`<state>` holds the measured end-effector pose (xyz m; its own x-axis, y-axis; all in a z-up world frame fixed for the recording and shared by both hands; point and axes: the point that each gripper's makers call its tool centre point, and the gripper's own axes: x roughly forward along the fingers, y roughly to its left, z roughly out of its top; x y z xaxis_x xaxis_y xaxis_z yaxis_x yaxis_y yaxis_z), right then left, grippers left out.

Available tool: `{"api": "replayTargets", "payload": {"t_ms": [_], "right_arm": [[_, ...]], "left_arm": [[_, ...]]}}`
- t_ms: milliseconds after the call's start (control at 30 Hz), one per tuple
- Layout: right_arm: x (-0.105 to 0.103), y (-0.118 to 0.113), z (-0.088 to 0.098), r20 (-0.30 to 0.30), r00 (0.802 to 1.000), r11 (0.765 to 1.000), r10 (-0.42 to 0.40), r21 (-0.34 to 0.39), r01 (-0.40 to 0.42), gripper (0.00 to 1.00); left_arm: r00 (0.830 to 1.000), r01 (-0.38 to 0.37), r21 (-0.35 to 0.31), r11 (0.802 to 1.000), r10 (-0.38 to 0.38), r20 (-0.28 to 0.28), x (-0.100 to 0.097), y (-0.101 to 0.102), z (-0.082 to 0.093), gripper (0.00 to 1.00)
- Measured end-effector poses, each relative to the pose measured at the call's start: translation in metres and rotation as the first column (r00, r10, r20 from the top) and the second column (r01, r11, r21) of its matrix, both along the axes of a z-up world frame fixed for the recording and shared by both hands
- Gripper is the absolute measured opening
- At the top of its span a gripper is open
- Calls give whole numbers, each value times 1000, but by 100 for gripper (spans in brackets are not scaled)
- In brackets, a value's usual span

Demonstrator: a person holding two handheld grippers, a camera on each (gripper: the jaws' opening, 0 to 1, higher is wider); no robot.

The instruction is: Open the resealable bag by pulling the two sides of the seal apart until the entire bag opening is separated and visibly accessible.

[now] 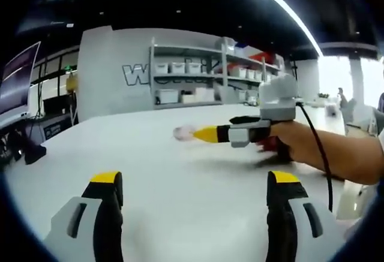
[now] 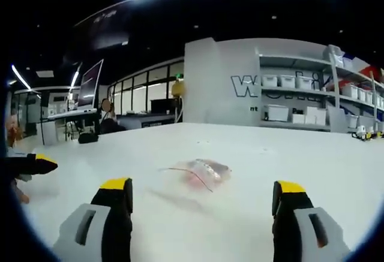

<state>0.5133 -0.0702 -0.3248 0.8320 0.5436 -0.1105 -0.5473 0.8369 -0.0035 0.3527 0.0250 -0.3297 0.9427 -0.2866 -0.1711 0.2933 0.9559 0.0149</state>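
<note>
The bag [image 2: 203,172] lies sealed on the counter [image 2: 270,154], just ahead of the right gripper [image 2: 201,214], both grippers' fingers [image 1: 107,199] spread empty for a pull.

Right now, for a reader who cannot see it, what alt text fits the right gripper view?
A clear resealable bag with pinkish contents lies on a white table, ahead of the open right gripper. The left gripper's yellow tip enters at the left edge; shelves with bins stand behind.

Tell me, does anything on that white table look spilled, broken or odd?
Nothing stands out. The small clear bag lies crumpled on the white table, with no spill around it. Both grippers are open, holding nothing.
</note>
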Motion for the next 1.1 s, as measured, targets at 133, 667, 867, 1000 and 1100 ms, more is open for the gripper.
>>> {"api": "replayTargets", "payload": {"t_ms": [133,667,867,1000,1100], "right_arm": [[0,0,-1,-4,1000,1000,3,-3,-3,100],[-6,-1,5,0,1000,1000,5,21,-5,97],[-7,-1,1,-5,1000,1000,7,13,-7,94],[-8,-1,1,-2,1000,1000,5,10,-5,94],[-8,-2,0,-2,1000,1000,4,9,-4,93]], "left_arm": [[1000,-2,2,1000,2,4,0,2,0,100],[1000,4,-11,1000,-4,-4,2,4,0,99],[1000,5,-11,1000,-6,-7,2,3,-1,99],[1000,7,-12,1000,-8,-9,2,1,-1,99],[1000,9,-11,1000,-9,-11,2,0,-2,98]]}}
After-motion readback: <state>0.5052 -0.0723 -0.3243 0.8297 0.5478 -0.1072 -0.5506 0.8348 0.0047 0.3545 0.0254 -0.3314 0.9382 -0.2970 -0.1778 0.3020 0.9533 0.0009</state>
